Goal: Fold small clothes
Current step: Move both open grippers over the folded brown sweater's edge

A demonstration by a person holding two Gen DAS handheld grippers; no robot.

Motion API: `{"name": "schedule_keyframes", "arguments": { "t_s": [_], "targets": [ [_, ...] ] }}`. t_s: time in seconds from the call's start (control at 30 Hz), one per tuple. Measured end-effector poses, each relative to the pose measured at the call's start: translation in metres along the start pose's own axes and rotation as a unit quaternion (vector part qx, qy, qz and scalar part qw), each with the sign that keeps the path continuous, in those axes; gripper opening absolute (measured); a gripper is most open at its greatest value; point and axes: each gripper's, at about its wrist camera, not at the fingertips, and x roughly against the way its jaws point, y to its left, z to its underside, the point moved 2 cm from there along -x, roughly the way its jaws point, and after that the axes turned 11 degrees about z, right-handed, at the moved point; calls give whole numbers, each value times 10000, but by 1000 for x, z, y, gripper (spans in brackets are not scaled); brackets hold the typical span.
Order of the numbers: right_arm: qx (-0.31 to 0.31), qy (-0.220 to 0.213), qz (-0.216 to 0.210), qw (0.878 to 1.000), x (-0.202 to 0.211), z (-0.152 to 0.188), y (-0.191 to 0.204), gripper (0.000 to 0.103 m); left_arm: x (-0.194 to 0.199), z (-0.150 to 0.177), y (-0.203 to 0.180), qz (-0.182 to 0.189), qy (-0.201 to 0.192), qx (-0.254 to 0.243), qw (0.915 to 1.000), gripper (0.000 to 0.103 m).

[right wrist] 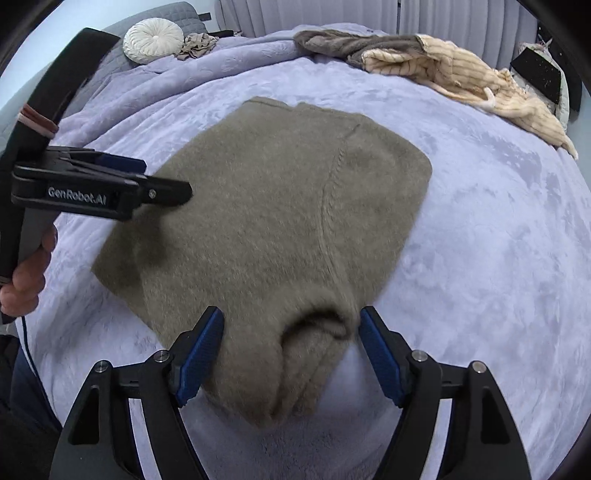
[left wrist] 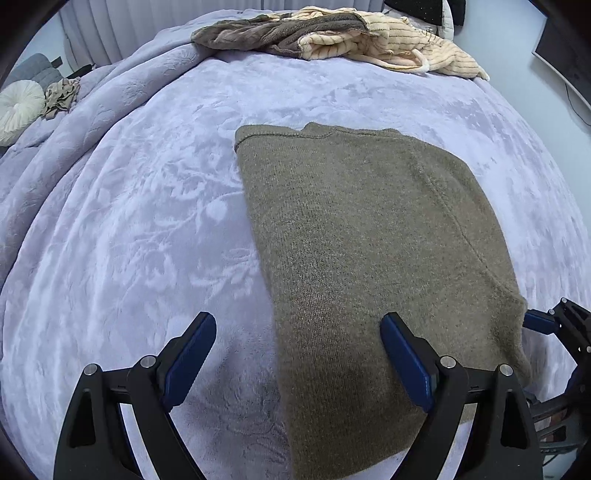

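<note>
An olive knitted sweater (right wrist: 266, 221) lies partly folded on the lavender bed cover (left wrist: 129, 221), well short of the heap of brown and cream-striped clothes (left wrist: 332, 33) at the far edge. Its sides appear already turned in, so the step in hand is judged to be the lengthwise fold.

The right hand-held gripper (right wrist: 291, 354) is spread wide, its blue pads on either side of the sweater's bunched near corner without pressing it. The left hand-held gripper (left wrist: 299, 358) is also wide, one pad over the bed cover beside the sweater, the other over the knit near its near edge.

To do the fold well, each gripper should probably pinch every layer at its near corner, lift both together and level, carry the edge toward the collar end, and lay it squarely. The bunched corner likely needs flattening first, or the lump will be folded in.
</note>
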Motion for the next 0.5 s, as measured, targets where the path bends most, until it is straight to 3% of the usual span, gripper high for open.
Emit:
{"name": "schedule_keyframes", "arguments": {
  "t_s": [0.07,0.27,0.4,0.5],
  "targets": [
    [-233,77,-131,9996,10,9,-13,79,11,1,-3,119,-78,-61,9999,91],
    [-936,-418,-31,9947,45,0,-62,80,19,-8,4,314,-124,-91,9994,91],
    [-1568,-407,-298,9863,34,-17,-95,81,6,-19,29,732,60,394,9965,91],
    [-1985,-165,-702,9774,8,-28,-103,81,-10,-22,38,1043,244,629,9923,91]
  ]
}}
